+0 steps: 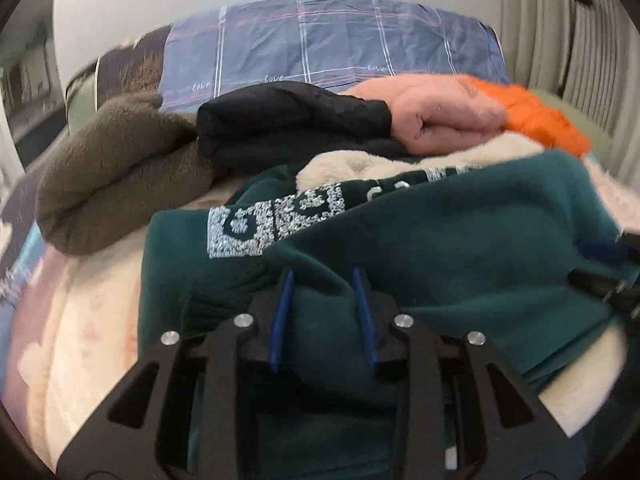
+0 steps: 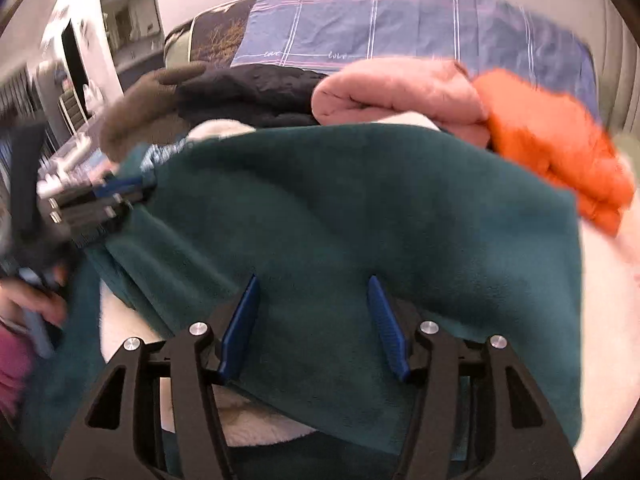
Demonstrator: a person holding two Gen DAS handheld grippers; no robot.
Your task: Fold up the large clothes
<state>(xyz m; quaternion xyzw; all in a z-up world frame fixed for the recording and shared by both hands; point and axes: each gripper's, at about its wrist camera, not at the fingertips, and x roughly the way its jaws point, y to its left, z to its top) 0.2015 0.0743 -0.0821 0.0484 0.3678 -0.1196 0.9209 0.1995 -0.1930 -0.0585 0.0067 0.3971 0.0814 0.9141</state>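
Note:
A dark green fleece garment with a white sequin pattern lies on the bed, with a fold of it over the rest. It fills the right wrist view. My left gripper has its blue fingers partly closed with a fold of the green fleece bunched between them. My right gripper is open above the green fleece, its fingers wide apart. The left gripper also shows in the right wrist view, at the garment's left edge. The right gripper shows at the right edge of the left wrist view.
Folded clothes lie behind the green garment: a brown fleece, a black jacket, a pink one and an orange one. A blue checked pillow stands at the back. A cream blanket covers the bed.

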